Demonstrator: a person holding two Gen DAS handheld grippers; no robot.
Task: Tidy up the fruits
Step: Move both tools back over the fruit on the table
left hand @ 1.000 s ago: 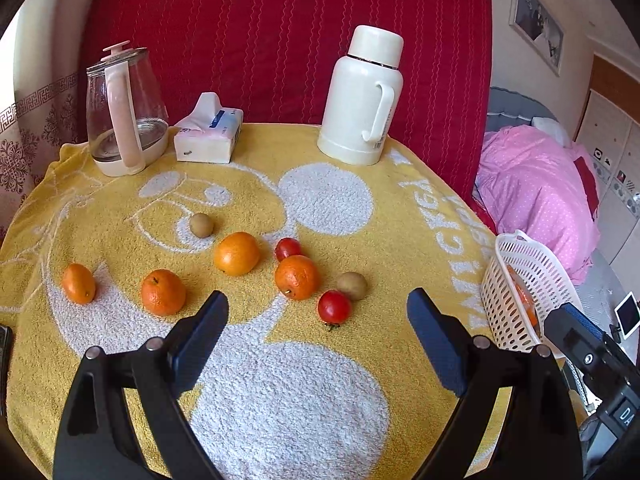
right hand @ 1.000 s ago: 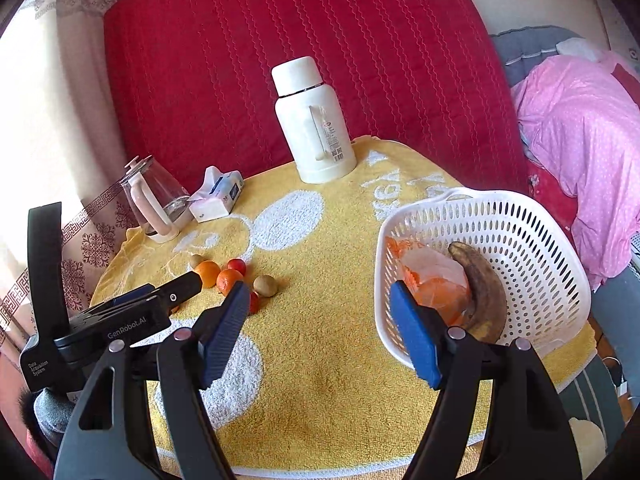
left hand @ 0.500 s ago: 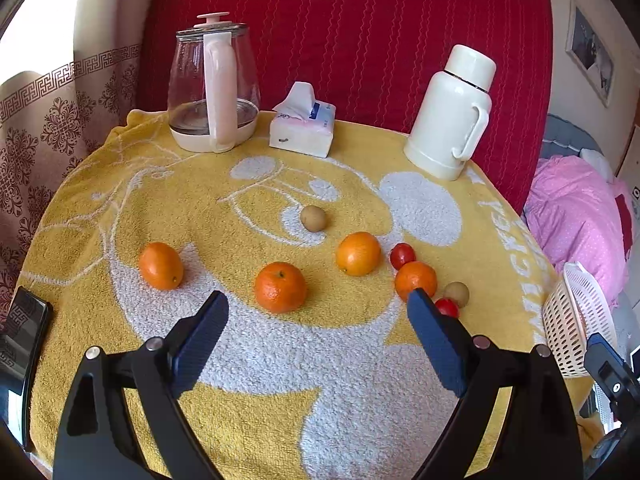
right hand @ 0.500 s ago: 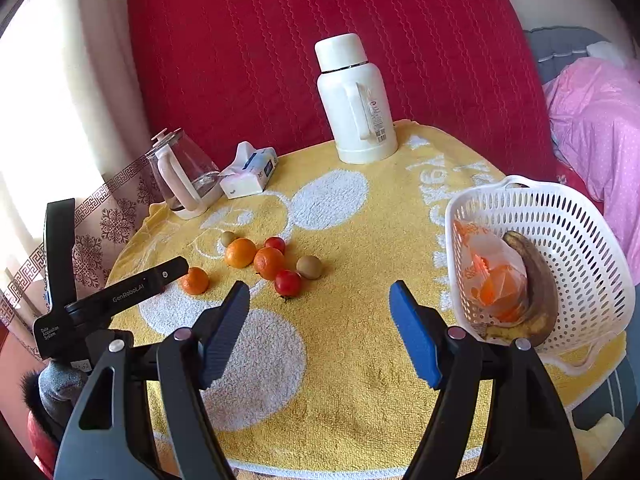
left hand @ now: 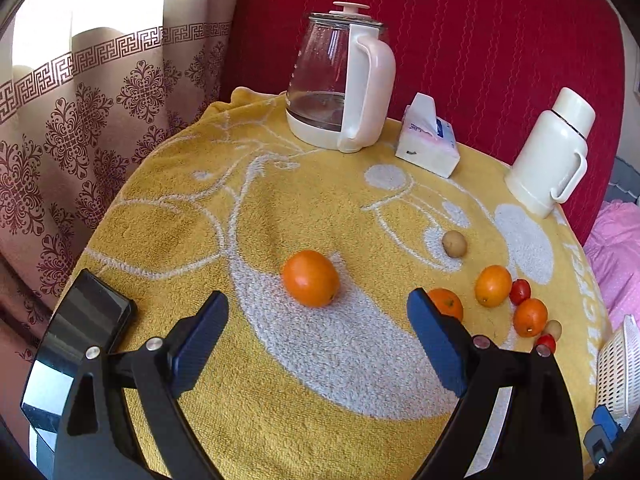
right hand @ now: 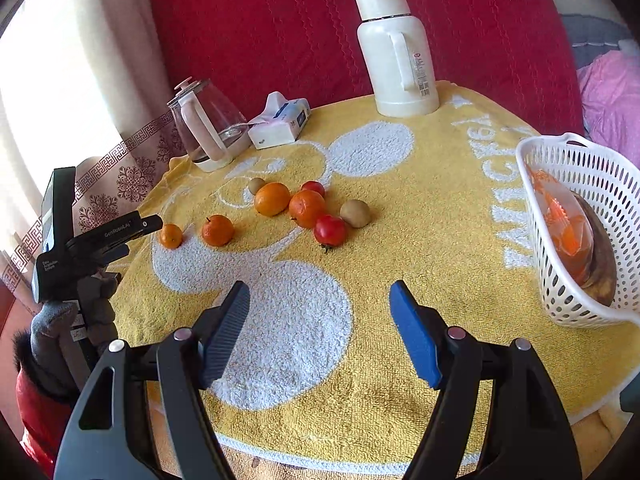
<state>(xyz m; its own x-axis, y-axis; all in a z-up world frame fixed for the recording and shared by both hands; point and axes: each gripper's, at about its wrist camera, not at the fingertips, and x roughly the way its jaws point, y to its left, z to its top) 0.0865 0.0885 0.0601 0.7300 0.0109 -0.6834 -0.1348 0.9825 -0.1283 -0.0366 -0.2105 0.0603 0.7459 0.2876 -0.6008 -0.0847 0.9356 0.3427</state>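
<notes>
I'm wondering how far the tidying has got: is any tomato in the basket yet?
No, the basket holds only a banana and an orange packet, while both tomatoes sit on the table.

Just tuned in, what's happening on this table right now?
Fruit sorting, barely under way. Both claws are open and empty. The left claw hovers in front of a lone orange, seemingly lined up to grab it. The right claw hangs above the yellow towel. Oranges, tomatoes and kiwis lie loose; the white basket holds a banana.

Left wrist view faces kettle, close; right wrist farther; both share oranges.
</notes>
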